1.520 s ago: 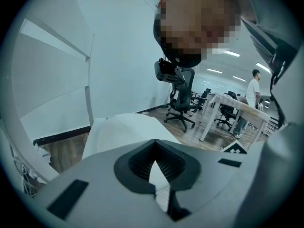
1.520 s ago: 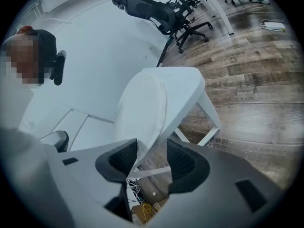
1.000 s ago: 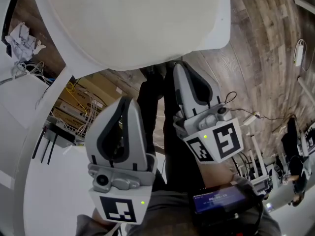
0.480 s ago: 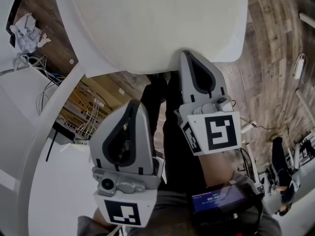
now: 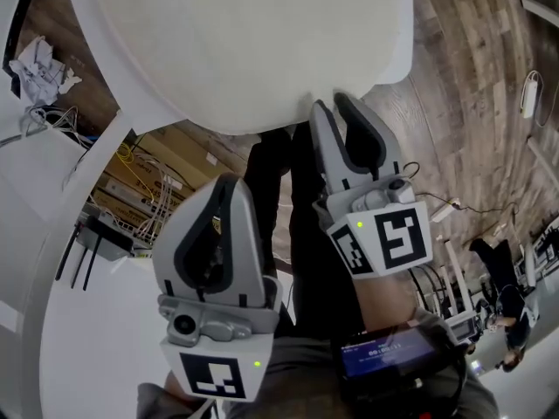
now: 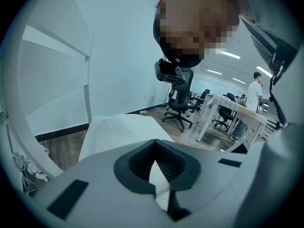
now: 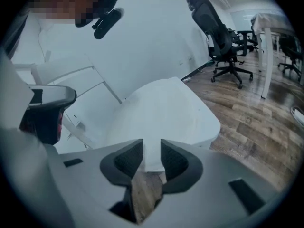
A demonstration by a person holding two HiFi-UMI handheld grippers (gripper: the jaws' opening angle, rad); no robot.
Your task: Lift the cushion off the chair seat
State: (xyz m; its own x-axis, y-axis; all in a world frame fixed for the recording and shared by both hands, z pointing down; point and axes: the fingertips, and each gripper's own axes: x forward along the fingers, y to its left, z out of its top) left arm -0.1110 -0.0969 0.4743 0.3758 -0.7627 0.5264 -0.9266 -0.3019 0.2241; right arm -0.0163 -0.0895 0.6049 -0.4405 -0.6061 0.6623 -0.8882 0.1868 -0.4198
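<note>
Right gripper view: soft, likely light cushion (image 7: pixel 161 109) edge is framed by parted right gripper (image 7: pixel 151 145); left gripper (image 6: pixel 154 147) is clenched.

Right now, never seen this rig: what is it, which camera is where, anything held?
No robot: a person holds a two-jaw gripper in each hand. The head view looks down from the person's head; the two gripper views come from cameras riding on the grippers, looking along their jaws. Ahead stands a white chair with a cushion on its seat. The left gripper is shut and empty, back from the chair. The right gripper is open at the cushion's near edge. Nothing is held.
</note>
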